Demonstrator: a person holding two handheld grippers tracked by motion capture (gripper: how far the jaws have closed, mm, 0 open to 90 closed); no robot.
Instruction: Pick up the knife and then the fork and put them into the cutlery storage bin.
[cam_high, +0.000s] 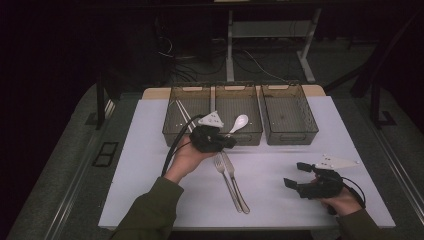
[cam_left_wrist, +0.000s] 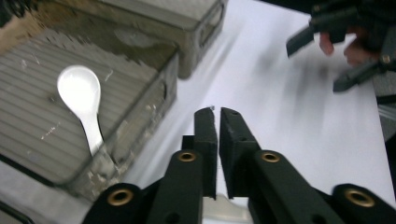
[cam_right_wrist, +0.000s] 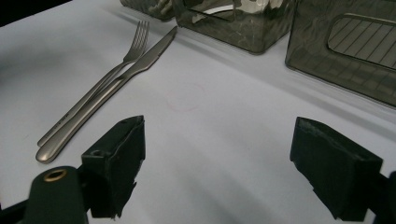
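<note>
Two tools work: left tool (cam_high: 226, 141), jaws pinching the white ceramic spoon's (cam_high: 239, 123) handle, hovers at the smoky plastic bin's (cam_high: 250, 137) near wall; lower it gently. Right tool (cam_high: 295, 175) waits spread.

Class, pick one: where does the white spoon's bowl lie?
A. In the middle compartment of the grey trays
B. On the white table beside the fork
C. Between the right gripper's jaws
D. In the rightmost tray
A: the white spoon lies with its bowl inside the middle compartment, its handle running toward the left gripper.
</note>
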